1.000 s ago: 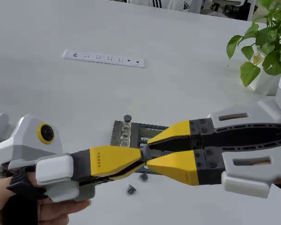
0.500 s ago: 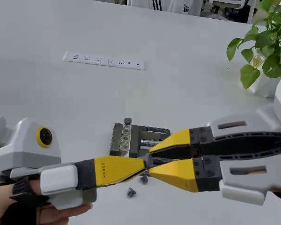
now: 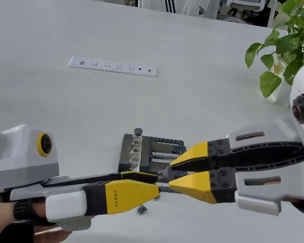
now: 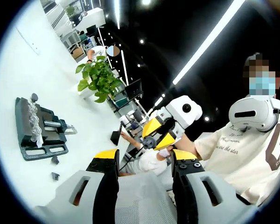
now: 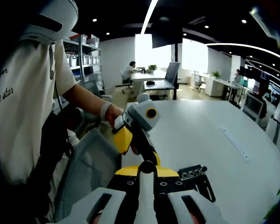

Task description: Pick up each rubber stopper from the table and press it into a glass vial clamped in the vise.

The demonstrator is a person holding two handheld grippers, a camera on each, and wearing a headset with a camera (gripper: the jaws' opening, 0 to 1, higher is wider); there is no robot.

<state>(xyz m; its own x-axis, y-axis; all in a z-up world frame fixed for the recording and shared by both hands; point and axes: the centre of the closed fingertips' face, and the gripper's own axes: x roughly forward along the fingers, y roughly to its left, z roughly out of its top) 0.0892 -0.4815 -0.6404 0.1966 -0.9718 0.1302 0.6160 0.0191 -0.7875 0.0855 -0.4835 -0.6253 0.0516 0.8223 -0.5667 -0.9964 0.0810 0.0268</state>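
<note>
Rubber stopper (image 5: 147, 166): right gripper (image 3: 170, 175) jaws are clamping it for pressing into vials (image 3: 136, 149) in the vise (image 3: 125, 147); left gripper (image 4: 144, 156) jaws are gaping, empty.

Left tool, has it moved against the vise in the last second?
Yes. The left tool has opened and dropped lower in view relative to the vise, leaving the rubber stopper in the right tool.

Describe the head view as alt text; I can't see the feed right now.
The right gripper is shut on a dark rubber stopper, tip to tip with the open left gripper. Beyond them the vise holds a row of glass vials, the far one stoppered; a loose stopper lies on the white table.
</note>
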